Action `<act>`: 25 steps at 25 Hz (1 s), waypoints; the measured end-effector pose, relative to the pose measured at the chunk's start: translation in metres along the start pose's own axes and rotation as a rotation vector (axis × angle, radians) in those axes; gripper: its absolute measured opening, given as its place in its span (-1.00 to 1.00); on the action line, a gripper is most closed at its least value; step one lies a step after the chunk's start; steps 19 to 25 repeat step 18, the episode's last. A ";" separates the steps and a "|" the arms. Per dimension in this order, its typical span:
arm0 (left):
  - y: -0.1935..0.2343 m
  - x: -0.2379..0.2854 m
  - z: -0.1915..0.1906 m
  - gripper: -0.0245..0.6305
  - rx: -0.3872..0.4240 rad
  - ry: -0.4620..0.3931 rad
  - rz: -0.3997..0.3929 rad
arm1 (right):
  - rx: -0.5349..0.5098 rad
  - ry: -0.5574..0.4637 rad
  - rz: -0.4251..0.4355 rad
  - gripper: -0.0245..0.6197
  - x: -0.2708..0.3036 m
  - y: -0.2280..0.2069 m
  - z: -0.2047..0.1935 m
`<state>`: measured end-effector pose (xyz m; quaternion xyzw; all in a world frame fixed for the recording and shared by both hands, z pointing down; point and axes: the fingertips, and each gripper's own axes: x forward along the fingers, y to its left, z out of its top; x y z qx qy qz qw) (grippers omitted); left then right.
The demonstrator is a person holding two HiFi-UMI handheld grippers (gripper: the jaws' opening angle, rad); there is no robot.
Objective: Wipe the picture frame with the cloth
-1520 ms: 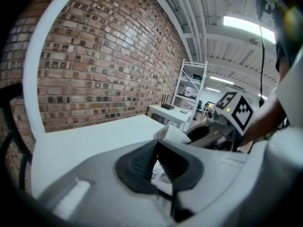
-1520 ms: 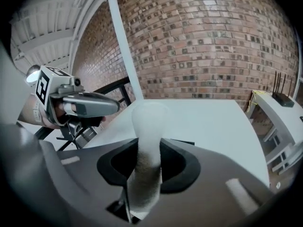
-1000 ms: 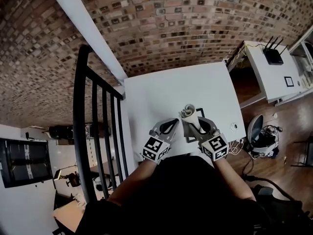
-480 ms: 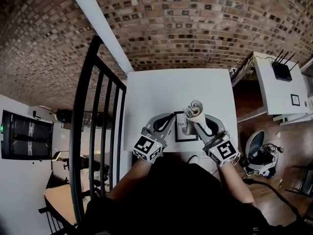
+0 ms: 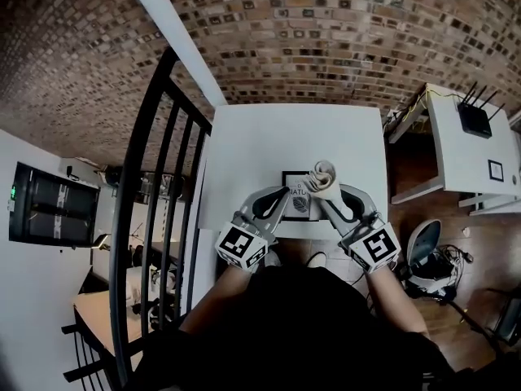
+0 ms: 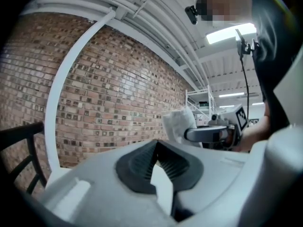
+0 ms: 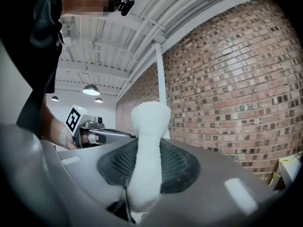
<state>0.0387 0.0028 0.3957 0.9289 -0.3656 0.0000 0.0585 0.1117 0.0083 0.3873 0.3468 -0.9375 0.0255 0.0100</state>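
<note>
A small black picture frame (image 5: pixel 298 197) with a white mat lies on the white table (image 5: pixel 260 145) near its front edge. My left gripper (image 5: pixel 281 194) has its tips at the frame's left edge; in the left gripper view the left gripper (image 6: pixel 156 148) has its pads together at the tips and nothing sticks out of them. My right gripper (image 5: pixel 327 192) is shut on a rolled white cloth (image 5: pixel 322 176), which stands over the frame's upper right corner. The cloth (image 7: pixel 150 117) rises from between the right jaws. The frame is hidden in both gripper views.
A black railing (image 5: pixel 155 186) runs along the table's left side. A brick wall (image 5: pixel 326 39) stands behind the table. To the right is a second white desk (image 5: pixel 452 149) with a black router (image 5: pixel 476 119), and below it a wooden floor (image 5: pixel 452 300).
The head view has shifted. Both grippers have closed in on the frame: the left tips now sit at its left edge, and the cloth has come over its upper right corner.
</note>
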 end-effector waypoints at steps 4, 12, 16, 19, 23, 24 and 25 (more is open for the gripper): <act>-0.011 -0.009 0.000 -0.92 0.008 0.011 -0.034 | -0.022 -0.004 0.008 -0.55 -0.002 0.016 0.006; -0.005 -0.031 -0.005 -0.92 0.014 0.009 -0.051 | -0.042 0.006 0.028 -0.56 0.012 0.045 0.006; -0.005 -0.039 -0.003 -0.92 0.010 0.005 -0.065 | -0.059 0.032 0.018 -0.55 0.014 0.056 0.004; -0.005 -0.043 0.001 -0.92 0.009 -0.001 -0.079 | -0.051 0.042 0.023 -0.55 0.018 0.064 0.011; -0.005 -0.043 0.001 -0.92 0.009 -0.001 -0.079 | -0.051 0.042 0.023 -0.55 0.018 0.064 0.011; -0.005 -0.043 0.001 -0.92 0.009 -0.001 -0.079 | -0.051 0.042 0.023 -0.55 0.018 0.064 0.011; -0.005 -0.043 0.001 -0.92 0.009 -0.001 -0.079 | -0.051 0.042 0.023 -0.55 0.018 0.064 0.011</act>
